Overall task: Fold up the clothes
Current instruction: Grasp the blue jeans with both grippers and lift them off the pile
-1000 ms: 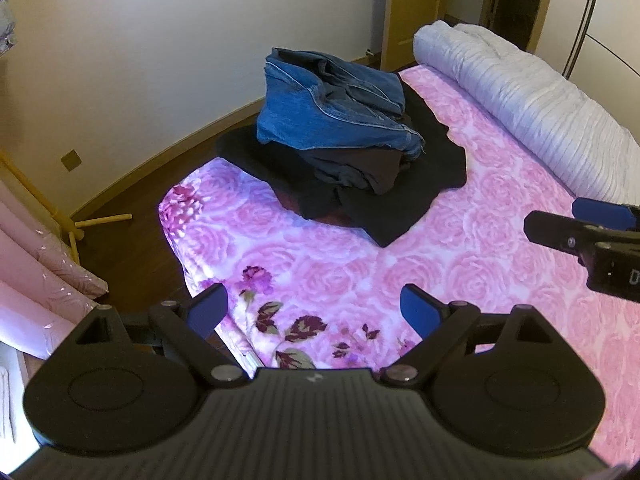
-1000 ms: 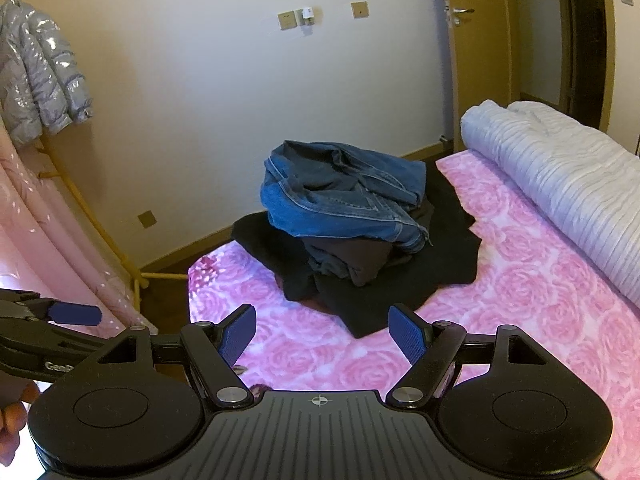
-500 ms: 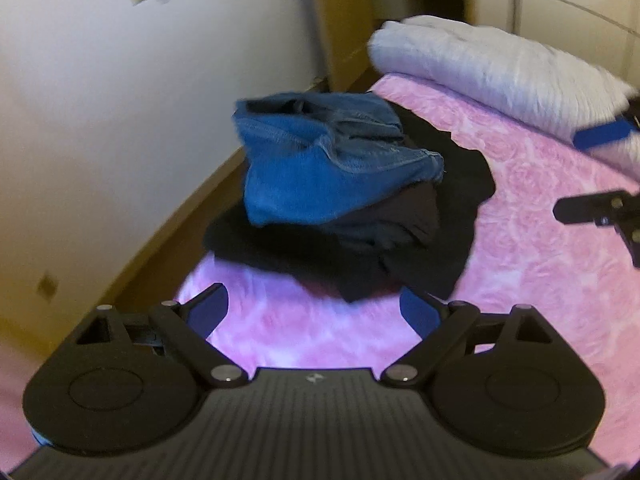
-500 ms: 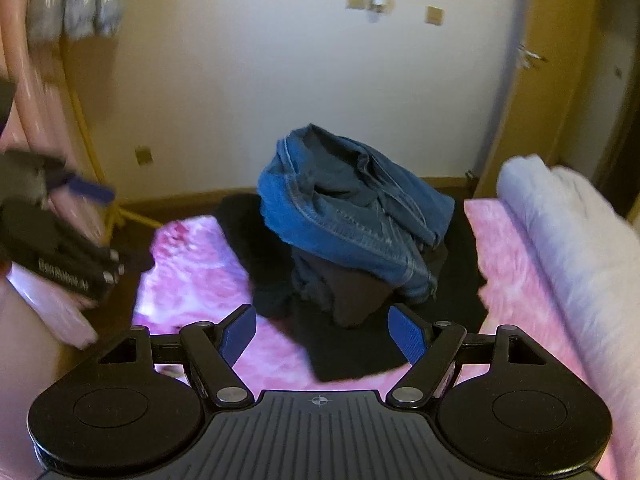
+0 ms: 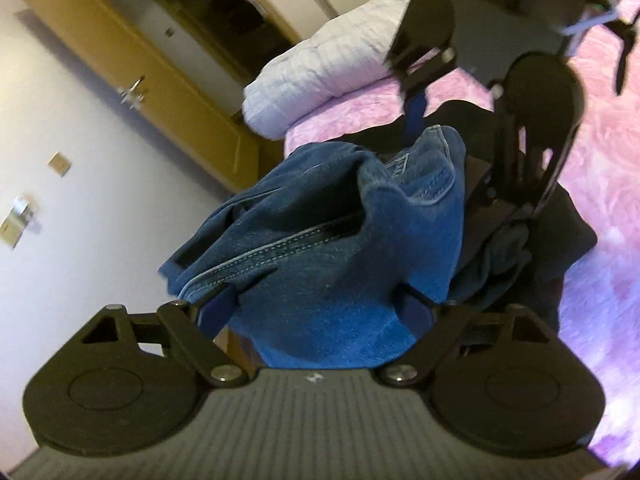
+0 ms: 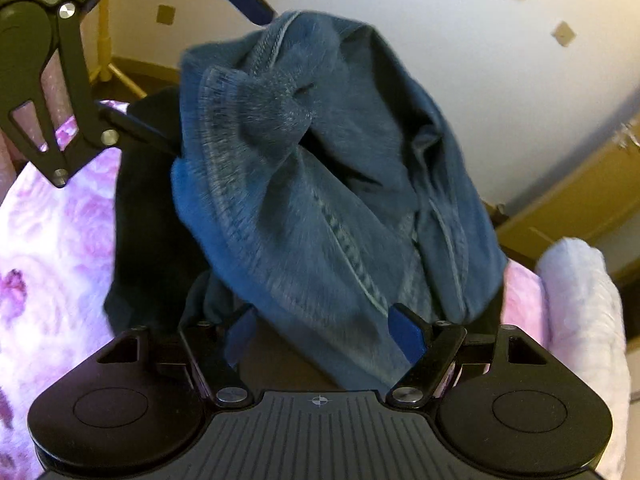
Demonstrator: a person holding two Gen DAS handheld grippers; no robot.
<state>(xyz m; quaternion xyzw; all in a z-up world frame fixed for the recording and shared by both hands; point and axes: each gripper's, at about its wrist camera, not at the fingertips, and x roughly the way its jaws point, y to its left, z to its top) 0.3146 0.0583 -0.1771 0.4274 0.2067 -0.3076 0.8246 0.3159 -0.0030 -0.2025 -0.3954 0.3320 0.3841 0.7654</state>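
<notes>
The blue jeans (image 5: 332, 240) are heaped on dark clothes (image 6: 148, 200) on the pink floral bed (image 5: 600, 152). The left gripper (image 5: 316, 304) and right gripper (image 6: 320, 328) are set at opposite sides of the bundle, each with denim between fingers that have just been closing slightly but are kept apart, nothing pinched yet. Neither is judged nearer; the heap's long axis cannot be told.
</notes>
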